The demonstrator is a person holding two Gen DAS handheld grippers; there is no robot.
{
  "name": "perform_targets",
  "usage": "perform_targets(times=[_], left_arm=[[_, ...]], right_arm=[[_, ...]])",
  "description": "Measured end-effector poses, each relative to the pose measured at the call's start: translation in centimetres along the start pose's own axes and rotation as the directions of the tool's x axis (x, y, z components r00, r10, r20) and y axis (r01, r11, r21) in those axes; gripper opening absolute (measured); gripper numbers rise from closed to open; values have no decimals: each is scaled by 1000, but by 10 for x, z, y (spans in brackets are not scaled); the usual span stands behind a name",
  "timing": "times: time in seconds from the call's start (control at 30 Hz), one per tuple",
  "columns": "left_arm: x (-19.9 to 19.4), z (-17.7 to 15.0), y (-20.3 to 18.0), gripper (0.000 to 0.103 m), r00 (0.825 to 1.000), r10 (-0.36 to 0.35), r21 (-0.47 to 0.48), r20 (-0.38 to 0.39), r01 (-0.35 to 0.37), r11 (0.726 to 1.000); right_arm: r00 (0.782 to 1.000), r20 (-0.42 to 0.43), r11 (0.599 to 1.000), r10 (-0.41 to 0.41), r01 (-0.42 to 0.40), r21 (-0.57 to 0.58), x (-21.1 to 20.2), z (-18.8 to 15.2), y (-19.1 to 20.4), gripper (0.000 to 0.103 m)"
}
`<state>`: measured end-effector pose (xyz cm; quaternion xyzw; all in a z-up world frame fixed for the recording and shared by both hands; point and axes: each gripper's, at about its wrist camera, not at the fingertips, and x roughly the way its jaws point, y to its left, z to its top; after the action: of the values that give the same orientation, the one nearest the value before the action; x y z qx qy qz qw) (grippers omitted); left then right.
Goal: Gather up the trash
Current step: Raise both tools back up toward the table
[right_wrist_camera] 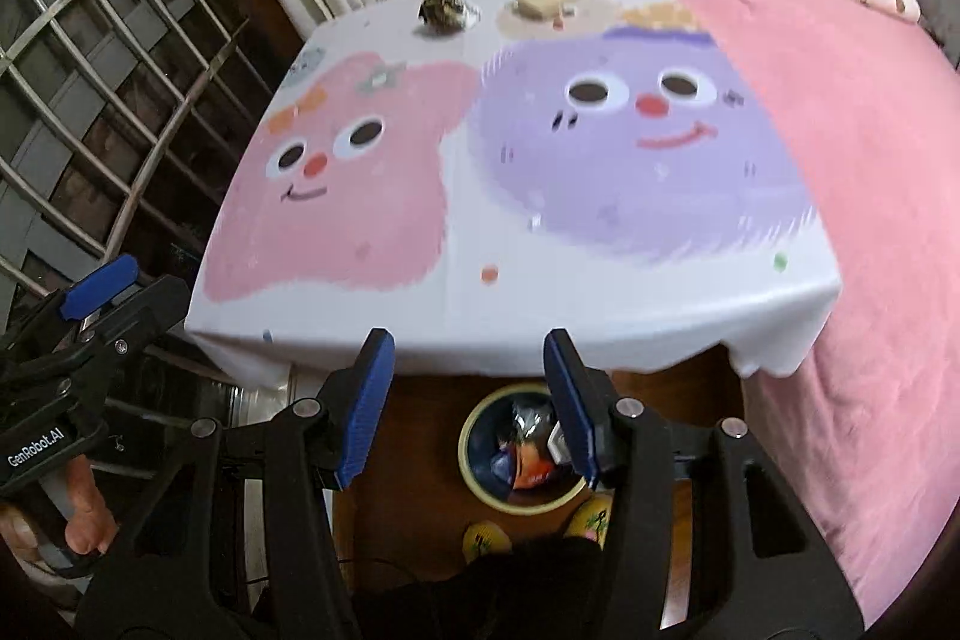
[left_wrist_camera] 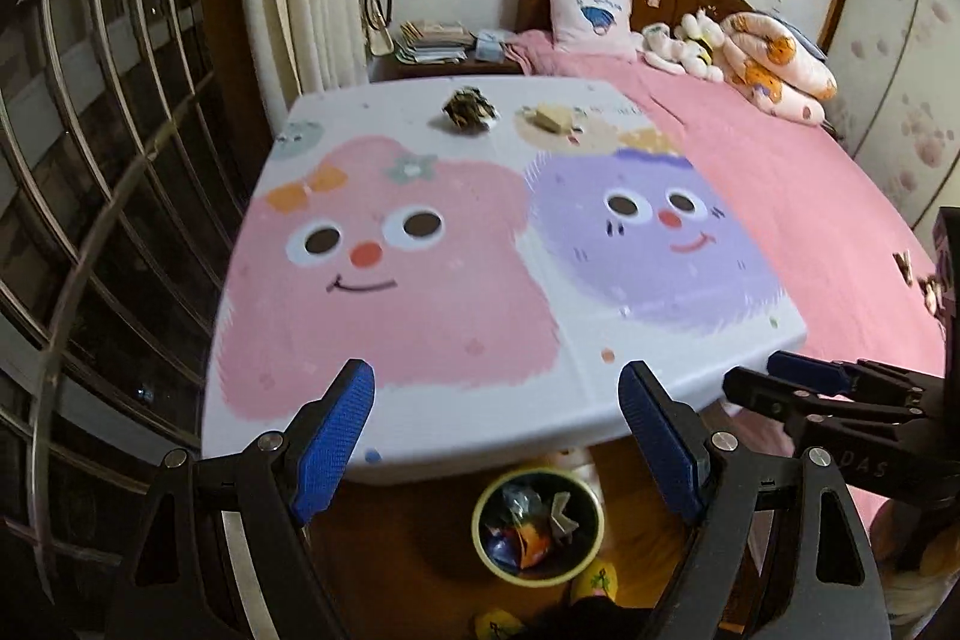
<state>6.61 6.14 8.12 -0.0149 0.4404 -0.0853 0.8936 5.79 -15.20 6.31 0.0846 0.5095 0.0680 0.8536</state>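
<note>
A dark crumpled wrapper [left_wrist_camera: 470, 108] [right_wrist_camera: 443, 10] and a beige piece of trash [left_wrist_camera: 549, 117] [right_wrist_camera: 538, 5] lie at the far edge of the cartoon-printed table [left_wrist_camera: 420, 316] [right_wrist_camera: 516, 298]. A yellow-rimmed bin [left_wrist_camera: 537, 529] [right_wrist_camera: 521, 451] with colourful trash stands on the floor below the near table edge. My left gripper [left_wrist_camera: 498, 442] is open and empty above the bin. My right gripper [right_wrist_camera: 468, 406] is open and empty, also over the bin. The right gripper shows in the left wrist view [left_wrist_camera: 780, 382]; the left gripper shows in the right wrist view [right_wrist_camera: 102, 292].
A bed with a pink sheet [left_wrist_camera: 810, 196] [right_wrist_camera: 840, 100] runs along the table's right side, with pillows and plush toys at its head. A barred window [left_wrist_camera: 102, 160] is on the left. Yellow slippers [right_wrist_camera: 486, 538] sit beside the bin.
</note>
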Motion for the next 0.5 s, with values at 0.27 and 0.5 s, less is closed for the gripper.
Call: perform_targets(times=[0.27,0.5], left_arm=[[28,53,0,85,999,40,-21,16,-40,999],[107,122,-7,85,997,75,-81,-24,-77,994]], right_arm=[[998,58,1000,-3,3,0,12,63,-8,55],[998,57,999,20,-18,-32,68,146,-38,58]])
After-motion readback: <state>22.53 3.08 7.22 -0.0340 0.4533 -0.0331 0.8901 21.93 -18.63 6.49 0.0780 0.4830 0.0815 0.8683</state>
